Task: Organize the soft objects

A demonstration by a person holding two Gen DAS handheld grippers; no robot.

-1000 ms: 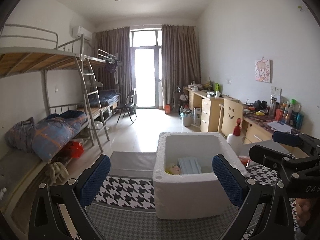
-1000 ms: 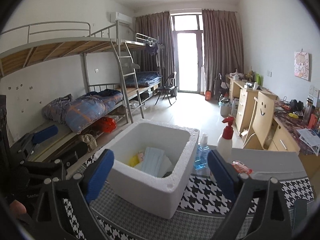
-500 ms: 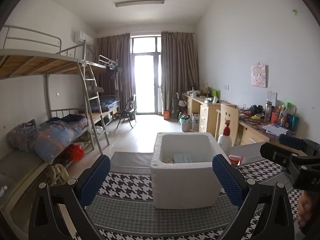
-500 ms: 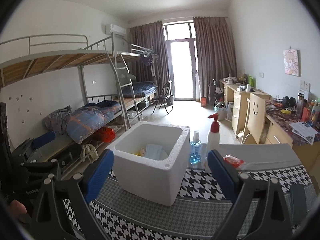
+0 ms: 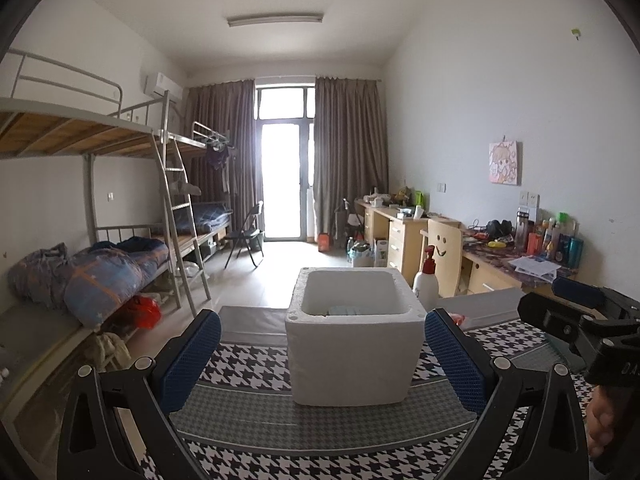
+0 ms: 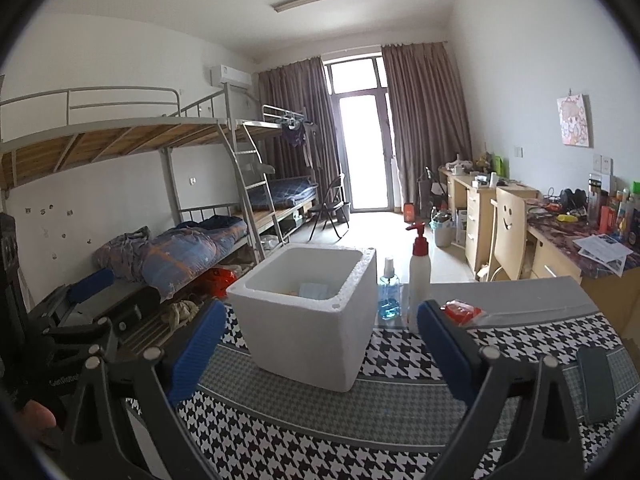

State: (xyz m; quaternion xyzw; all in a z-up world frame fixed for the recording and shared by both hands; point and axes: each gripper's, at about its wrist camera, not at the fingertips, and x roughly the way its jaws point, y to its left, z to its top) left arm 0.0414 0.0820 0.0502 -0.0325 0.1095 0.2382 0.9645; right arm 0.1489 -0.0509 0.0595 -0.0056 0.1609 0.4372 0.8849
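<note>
Both tongs spread wide and empty: left tongs point(image 5: 322, 358), right tongs point(image 6: 320, 350). The foam box point(image 5: 354, 340) sits mid-tabletop point(image 5: 280, 420), open-topped for dropping; a blue soft pack point(image 6: 314, 291) lies inside.

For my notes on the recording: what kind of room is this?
Most likely a student dormitory room: metal bunk beds with a ladder along one wall, wooden desks along the other.

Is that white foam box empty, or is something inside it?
Not empty: the foam box holds a light-blue folded item; the rest of its floor is hidden.
</note>
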